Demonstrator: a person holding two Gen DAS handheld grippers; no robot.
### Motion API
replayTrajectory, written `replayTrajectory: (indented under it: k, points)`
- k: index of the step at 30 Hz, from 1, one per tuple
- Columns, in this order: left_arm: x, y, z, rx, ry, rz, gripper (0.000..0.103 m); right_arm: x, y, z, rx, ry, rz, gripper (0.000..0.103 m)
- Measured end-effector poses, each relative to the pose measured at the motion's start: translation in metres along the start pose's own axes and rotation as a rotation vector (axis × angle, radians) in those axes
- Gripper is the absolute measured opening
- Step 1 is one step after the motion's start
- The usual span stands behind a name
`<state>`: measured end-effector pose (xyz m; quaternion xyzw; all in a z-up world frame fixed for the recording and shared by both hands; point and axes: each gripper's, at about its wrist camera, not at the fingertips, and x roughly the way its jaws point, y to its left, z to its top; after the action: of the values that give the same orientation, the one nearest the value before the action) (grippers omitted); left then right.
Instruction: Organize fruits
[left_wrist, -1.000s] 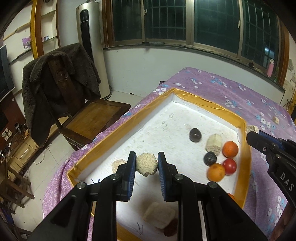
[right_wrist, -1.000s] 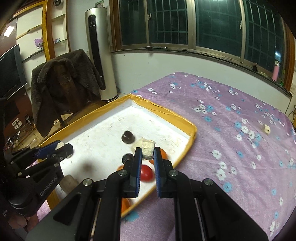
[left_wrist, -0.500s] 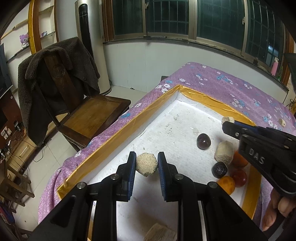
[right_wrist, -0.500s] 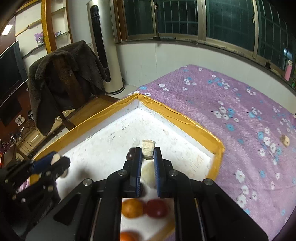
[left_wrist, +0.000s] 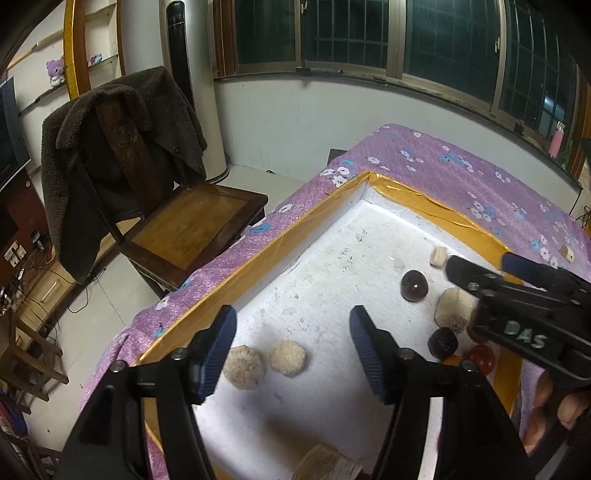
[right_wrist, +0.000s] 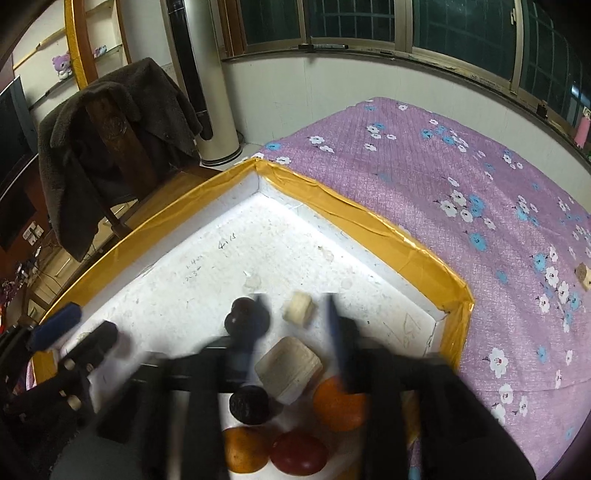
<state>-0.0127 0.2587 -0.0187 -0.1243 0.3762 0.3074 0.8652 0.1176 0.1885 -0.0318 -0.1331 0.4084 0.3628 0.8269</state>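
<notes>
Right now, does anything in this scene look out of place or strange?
Yes. One small beige cube lies alone on the purple flowered cloth, outside the yellow-edged tray where all the other pieces sit.

A purple floral bedspread (right_wrist: 461, 177) carries the orange-rimmed foam tray (right_wrist: 369, 225) (one small beige cube (right_wrist: 583, 276) beside it).

Your left claw (left_wrist: 293, 350) is opening over the white tray (left_wrist: 332, 280), and two beige lumps (left_wrist: 288, 358) lie loose between its pads. Your right claw (left_wrist: 476, 269) hangs beside a dark plum (left_wrist: 414, 285), near the tray's far rim.
</notes>
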Motion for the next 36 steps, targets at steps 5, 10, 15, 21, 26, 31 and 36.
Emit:
replayTrajectory:
  k: [5,10,15,21,26,31,36]
  points:
    - [-0.021,0.004,-0.008,-0.015,-0.021,-0.005,0.075,-0.028,-0.009,-0.007,0.023,-0.056,-0.025,0.082]
    - [-0.041,0.002,-0.02,-0.022,-0.009,-0.024,0.08,-0.069,-0.016,-0.031,-0.005,-0.096,-0.053,0.095]
    - [-0.063,-0.007,-0.034,0.005,-0.037,-0.013,0.085,-0.117,-0.013,-0.069,-0.091,-0.136,-0.048,0.103]
    - [-0.08,-0.016,-0.044,0.036,-0.061,0.004,0.103,-0.158,-0.011,-0.104,-0.173,-0.161,-0.043,0.103]
    - [-0.089,-0.018,-0.047,0.048,-0.066,0.004,0.103,-0.176,-0.006,-0.122,-0.218,-0.174,-0.054,0.103]
    - [-0.09,-0.018,-0.049,0.048,-0.066,0.014,0.103,-0.181,-0.002,-0.127,-0.222,-0.184,-0.049,0.103]
    - [-0.087,-0.015,-0.049,0.043,-0.065,0.007,0.103,-0.18,0.0,-0.129,-0.227,-0.179,-0.05,0.103]
